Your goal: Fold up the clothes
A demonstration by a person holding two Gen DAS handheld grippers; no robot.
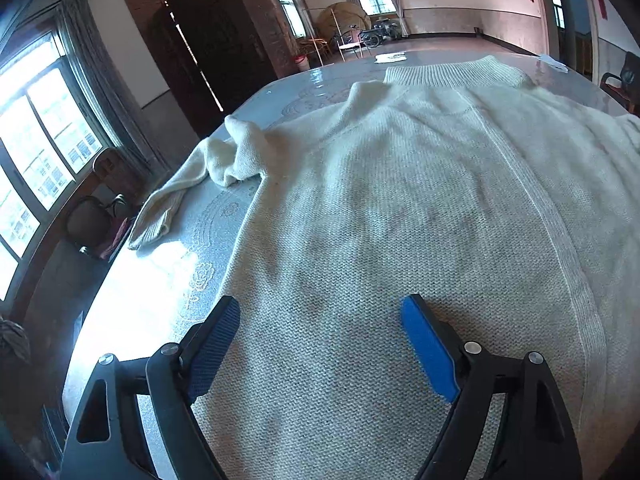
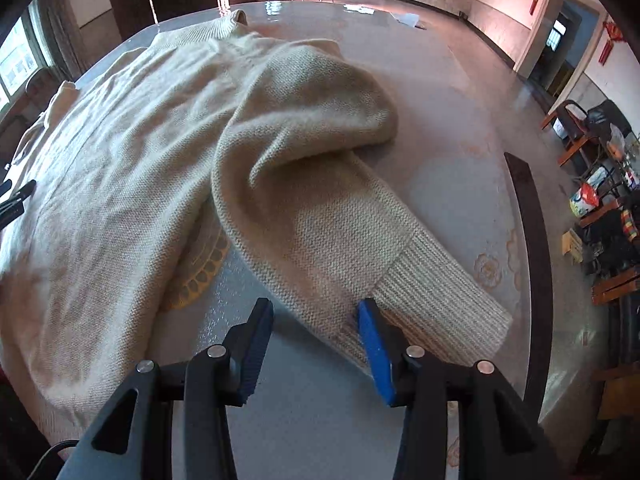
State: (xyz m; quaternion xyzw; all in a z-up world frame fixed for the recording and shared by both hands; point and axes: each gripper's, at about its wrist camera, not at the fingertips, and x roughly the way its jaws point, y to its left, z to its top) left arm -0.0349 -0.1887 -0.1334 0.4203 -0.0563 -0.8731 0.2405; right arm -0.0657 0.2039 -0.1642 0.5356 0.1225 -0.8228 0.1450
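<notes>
A cream knit sweater (image 1: 400, 200) lies spread flat on a table with a pale patterned cover (image 1: 192, 280), its collar (image 1: 452, 72) at the far end. One sleeve (image 1: 208, 172) lies crumpled off to the left. My left gripper (image 1: 320, 304) hovers open and wide over the sweater's lower body, with nothing between its pads. In the right wrist view the other sleeve (image 2: 312, 168) bends back toward me and ends in a ribbed cuff (image 2: 432, 300). My right gripper (image 2: 315, 306) stands open at that cuff. The sleeve's edge lies between its fingers, and the pads do not press on it.
A dark strip (image 2: 528, 240) follows the table's right edge. Past it stand chairs and cluttered boxes (image 2: 600, 200). Papers (image 1: 390, 58) lie at the table's far end. A chair (image 1: 88, 220) and windows are to the left, and a dark wardrobe (image 1: 212, 52) stands behind.
</notes>
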